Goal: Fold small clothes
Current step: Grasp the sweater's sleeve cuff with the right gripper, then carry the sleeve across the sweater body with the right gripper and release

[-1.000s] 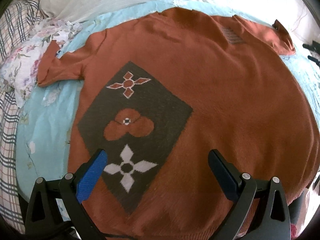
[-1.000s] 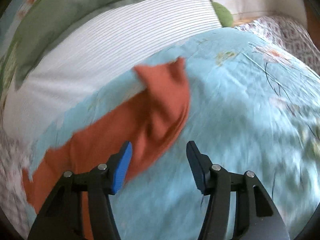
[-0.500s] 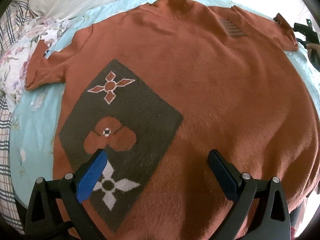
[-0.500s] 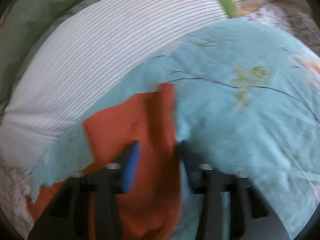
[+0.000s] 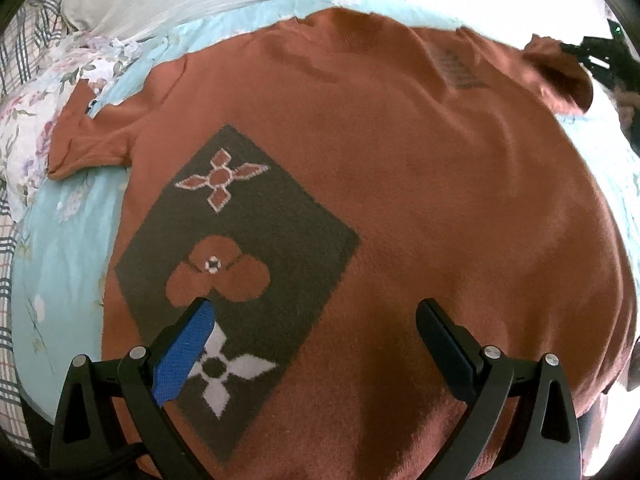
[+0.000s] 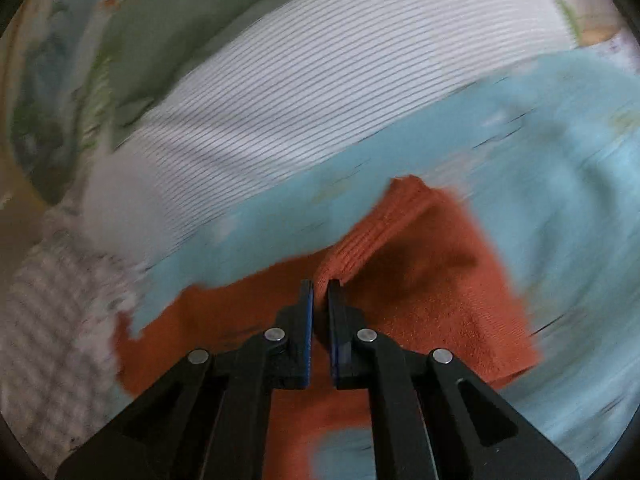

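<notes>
A rust-orange knitted sweater (image 5: 420, 184) lies flat on a light blue bedspread (image 5: 68, 248). It has a dark diamond panel (image 5: 248, 256) with flower motifs. My left gripper (image 5: 316, 320) is open and hovers over the sweater's lower part. The left sleeve (image 5: 96, 136) lies out to the left. In the right wrist view my right gripper (image 6: 319, 285) is shut on the ribbed cuff of the right sleeve (image 6: 432, 280) and holds it bunched above the bedspread (image 6: 560, 184). The right gripper also shows at the far right of the left wrist view (image 5: 600, 56).
A white striped pillow (image 6: 304, 96) lies beyond the sleeve, with a green pillow (image 6: 180, 12) behind it. A floral cloth (image 5: 36, 120) and a plaid sheet (image 5: 8, 280) lie left of the sweater.
My right gripper has moved onto the right sleeve and closed on its cuff. My left gripper has shifted a little over the sweater and stays open.
</notes>
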The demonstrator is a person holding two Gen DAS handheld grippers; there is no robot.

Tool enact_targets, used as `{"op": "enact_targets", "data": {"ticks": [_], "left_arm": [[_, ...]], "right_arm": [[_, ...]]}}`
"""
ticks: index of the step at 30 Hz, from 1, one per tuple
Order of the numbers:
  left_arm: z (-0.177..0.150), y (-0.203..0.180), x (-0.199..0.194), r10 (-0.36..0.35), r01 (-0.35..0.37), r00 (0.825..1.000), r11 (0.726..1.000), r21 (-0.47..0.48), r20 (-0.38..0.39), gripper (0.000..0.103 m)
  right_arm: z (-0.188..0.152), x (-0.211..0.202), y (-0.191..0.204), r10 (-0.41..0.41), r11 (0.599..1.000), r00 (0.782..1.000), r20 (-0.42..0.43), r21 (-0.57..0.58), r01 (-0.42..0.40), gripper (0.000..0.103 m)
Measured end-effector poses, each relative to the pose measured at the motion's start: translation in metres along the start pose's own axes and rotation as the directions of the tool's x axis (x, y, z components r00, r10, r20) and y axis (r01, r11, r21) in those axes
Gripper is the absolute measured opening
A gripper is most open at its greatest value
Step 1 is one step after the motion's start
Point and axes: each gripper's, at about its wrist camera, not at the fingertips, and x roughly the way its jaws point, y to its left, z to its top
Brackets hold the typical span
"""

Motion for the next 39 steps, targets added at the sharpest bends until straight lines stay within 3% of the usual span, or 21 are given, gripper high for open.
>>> {"op": "enact_targets", "data": {"ticks": [4,10,17,22,25,26,27,29,37,39], "left_arm": [[0.014,0.015,-0.009,0.01,-0.008,0.998,1.0,-0.029,0.059,0.101],[0.024,0.055,-0.011,0.004,0.01,0.995,0.99,-0.143,0.095,0.101],[0.008,0.078,-0.004,-0.017,0.035,0.996,0.977,-0.212,0.089,0.101],[0.01,0.085,0.004,-0.05,0.069,0.996,0.967,-0.247,0.08,0.101],[0.014,0.085,0.01,-0.074,0.092,0.994,0.962,-0.256,0.08,0.101],[0.016,0.086,0.012,-0.088,0.106,0.993,0.959,-0.262,0.079,0.101],[0.019,0.087,0.015,-0.099,0.116,0.992,0.957,-0.265,0.078,0.101],[0.031,0.086,0.027,-0.131,0.147,0.988,0.951,-0.272,0.078,0.101],[0.097,0.075,0.067,-0.208,0.225,0.974,0.936,-0.272,0.091,0.101],[0.115,0.072,0.079,-0.185,0.203,0.979,0.941,-0.271,0.088,0.101]], "right_arm": [[-0.039,0.037,0.058,0.158,0.987,0.985,-0.064,0.02,-0.157,0.007],[-0.098,0.106,0.147,0.328,0.945,0.929,-0.172,0.069,-0.32,0.007],[-0.152,0.165,0.198,0.36,0.931,0.879,-0.312,0.064,-0.358,0.007],[-0.172,0.188,0.216,0.386,0.92,0.853,-0.351,0.073,-0.386,0.008],[-0.18,0.2,0.215,0.385,0.922,0.838,-0.387,0.111,-0.372,0.02],[-0.181,0.202,0.209,0.393,0.919,0.831,-0.395,0.138,-0.369,0.033],[-0.181,0.2,0.205,0.402,0.915,0.83,-0.387,0.153,-0.372,0.044],[-0.176,0.185,0.191,0.406,0.914,0.844,-0.35,0.16,-0.373,0.05],[-0.156,0.102,0.142,0.333,0.94,0.922,-0.198,0.147,-0.308,0.05],[-0.157,0.086,0.133,0.311,0.947,0.933,-0.178,0.14,-0.289,0.051]]}}
